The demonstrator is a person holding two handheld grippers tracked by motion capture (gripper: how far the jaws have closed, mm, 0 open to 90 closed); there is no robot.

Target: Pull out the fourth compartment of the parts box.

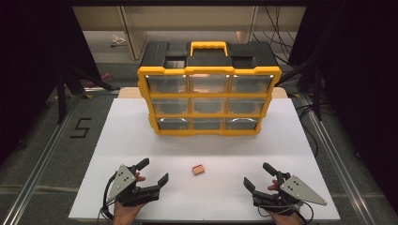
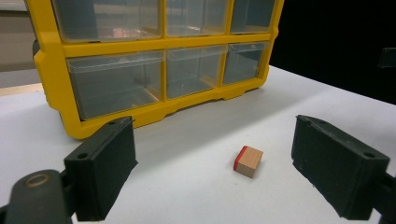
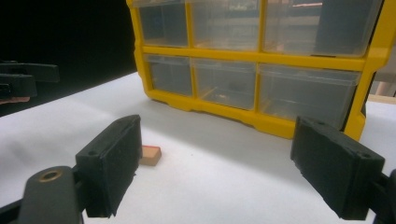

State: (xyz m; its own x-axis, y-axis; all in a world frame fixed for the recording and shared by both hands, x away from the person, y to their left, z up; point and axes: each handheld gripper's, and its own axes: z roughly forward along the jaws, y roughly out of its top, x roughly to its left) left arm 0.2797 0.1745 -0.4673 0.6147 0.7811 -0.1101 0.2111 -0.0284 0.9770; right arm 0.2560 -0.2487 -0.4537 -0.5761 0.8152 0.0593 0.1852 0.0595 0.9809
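Wooden block (image 1: 198, 169), small and squarish with one red-painted face, lies on the white table (image 1: 141, 140), well apart from both grippers and roughly between them. In the left gripper view it sits ahead of the spread jaws, nearer the right-hand one; in the right gripper view it peeks out just behind the left-hand jaw. Left gripper (image 1: 151, 173) and right gripper (image 1: 256, 175) are both released, nothing between their matte black rubbery pads. Beyond the block stands a yellow-framed plastic organizer (image 1: 209, 93) with clear drawers and a black top. A "5" (image 1: 80, 127) is taped on the floor.
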